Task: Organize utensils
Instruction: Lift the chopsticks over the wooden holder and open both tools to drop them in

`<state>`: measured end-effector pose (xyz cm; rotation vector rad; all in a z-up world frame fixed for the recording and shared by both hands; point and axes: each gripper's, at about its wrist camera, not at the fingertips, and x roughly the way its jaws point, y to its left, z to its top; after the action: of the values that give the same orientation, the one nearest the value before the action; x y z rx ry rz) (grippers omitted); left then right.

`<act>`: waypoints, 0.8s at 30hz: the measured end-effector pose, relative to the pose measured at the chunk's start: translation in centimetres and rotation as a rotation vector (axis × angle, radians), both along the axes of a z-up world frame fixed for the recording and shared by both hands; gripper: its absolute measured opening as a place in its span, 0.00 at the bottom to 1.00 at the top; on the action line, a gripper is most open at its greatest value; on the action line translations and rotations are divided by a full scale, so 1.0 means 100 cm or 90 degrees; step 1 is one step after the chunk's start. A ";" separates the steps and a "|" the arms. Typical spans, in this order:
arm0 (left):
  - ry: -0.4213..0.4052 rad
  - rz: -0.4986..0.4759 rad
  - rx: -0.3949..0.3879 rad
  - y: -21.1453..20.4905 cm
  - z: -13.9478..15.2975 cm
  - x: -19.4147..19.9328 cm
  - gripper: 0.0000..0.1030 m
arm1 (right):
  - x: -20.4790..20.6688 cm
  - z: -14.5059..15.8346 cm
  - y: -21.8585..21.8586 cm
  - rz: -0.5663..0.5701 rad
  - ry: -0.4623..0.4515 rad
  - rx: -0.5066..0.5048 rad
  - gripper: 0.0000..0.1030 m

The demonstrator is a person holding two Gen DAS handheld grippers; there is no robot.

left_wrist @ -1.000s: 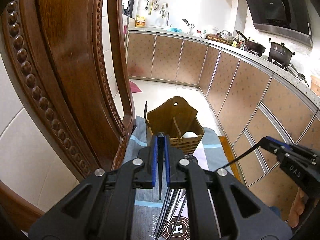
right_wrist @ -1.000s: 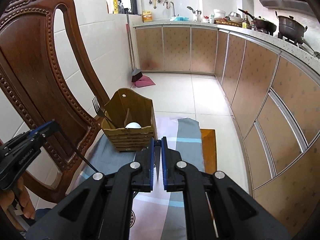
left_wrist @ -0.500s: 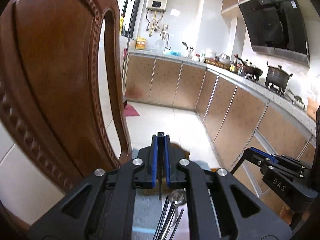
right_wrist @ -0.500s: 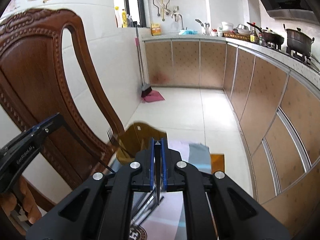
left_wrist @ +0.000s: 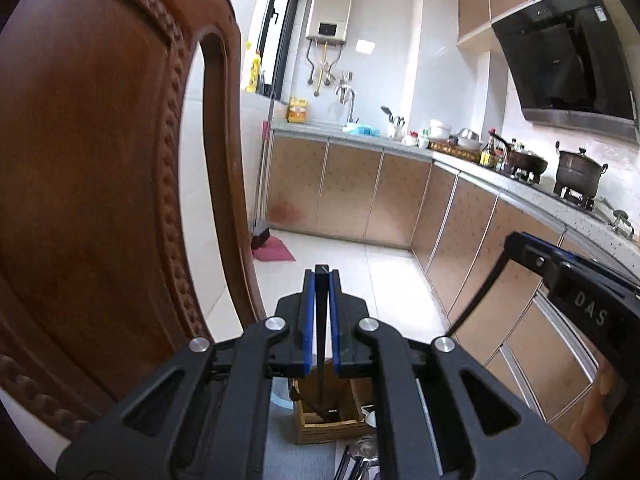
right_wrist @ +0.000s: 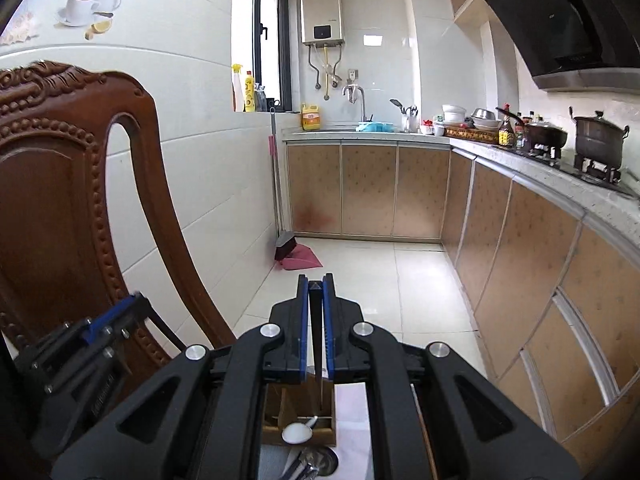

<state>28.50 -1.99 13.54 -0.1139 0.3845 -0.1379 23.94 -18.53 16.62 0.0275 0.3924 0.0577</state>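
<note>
Wooden chair back (left_wrist: pixel 100 184), carved with a beaded edge, fills the left of both wrist views. Kitchen counter (right_wrist: pixel 560 168) with brown-panelled cabinets runs along the right wall and carries pots and bottles.

Left gripper (left_wrist: pixel 321 320): its blue-lined fingers (left_wrist: pixel 307 320) are pressed onto a thin dark utensil handle (left_wrist: pixel 321 340), which passes between them and points down into the wooden utensil holder (left_wrist: pixel 332 420) directly below. The holder stands on a grey cloth (left_wrist: pixel 288 452); more metal utensils (left_wrist: pixel 360 460) lie just in front of it.

Right gripper (right_wrist: pixel 316 320): its fingers (right_wrist: pixel 303 320) pinch a slim metal utensil shaft (right_wrist: pixel 320 376) whose lower end hangs above the holder (right_wrist: pixel 298 408). A white spoon (right_wrist: pixel 297 433) rests at the holder's front edge.

Readable writing: "DAS" in pale letters on the right gripper body (left_wrist: pixel 588 312) as seen from the left wrist view. Lettering on the left gripper body (right_wrist: pixel 100 396) in the right wrist view is too blurred to read. Script at the top of the teacup wall tile (right_wrist: pixel 80 4) ends in "Face"; the rest is cut off.
</note>
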 end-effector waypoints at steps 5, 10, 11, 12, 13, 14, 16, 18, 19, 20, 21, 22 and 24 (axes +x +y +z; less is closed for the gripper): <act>0.008 0.001 0.004 -0.004 -0.022 0.017 0.06 | 0.024 -0.039 0.000 -0.006 0.037 0.003 0.07; 0.018 0.000 0.007 -0.008 -0.038 0.029 0.06 | 0.038 -0.073 0.004 -0.011 0.080 -0.007 0.07; 0.022 -0.001 0.006 -0.008 -0.041 0.030 0.07 | 0.039 -0.077 0.004 -0.011 0.085 -0.008 0.07; 0.026 -0.002 0.007 -0.009 -0.043 0.032 0.07 | 0.039 -0.080 0.005 -0.011 0.089 -0.009 0.07; 0.030 -0.001 0.008 -0.009 -0.045 0.032 0.07 | 0.039 -0.084 0.006 -0.011 0.095 -0.011 0.07; 0.032 0.000 0.008 -0.009 -0.047 0.032 0.07 | 0.040 -0.087 0.006 -0.009 0.102 -0.012 0.07; 0.032 0.002 0.006 -0.008 -0.049 0.030 0.18 | 0.039 -0.090 0.005 -0.009 0.115 -0.009 0.09; 0.034 0.000 0.003 -0.006 -0.050 0.025 0.29 | 0.035 -0.091 0.002 -0.011 0.125 -0.001 0.21; 0.034 -0.001 0.003 -0.002 -0.052 0.020 0.33 | 0.033 -0.091 -0.001 -0.011 0.126 0.004 0.30; 0.035 -0.002 0.003 -0.001 -0.052 0.017 0.36 | 0.029 -0.090 -0.004 -0.012 0.127 0.010 0.37; 0.037 -0.004 0.004 0.000 -0.053 0.013 0.38 | 0.025 -0.089 -0.007 -0.014 0.126 0.015 0.38; 0.041 -0.006 0.006 0.002 -0.054 0.006 0.41 | 0.021 -0.087 -0.009 -0.016 0.126 0.016 0.40; 0.050 -0.007 0.012 0.006 -0.059 -0.009 0.47 | 0.009 -0.085 -0.013 -0.016 0.130 0.017 0.43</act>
<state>27.59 -1.40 7.60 -0.0990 0.4640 -0.1405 24.81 -19.87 8.17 0.0652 0.5950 0.0356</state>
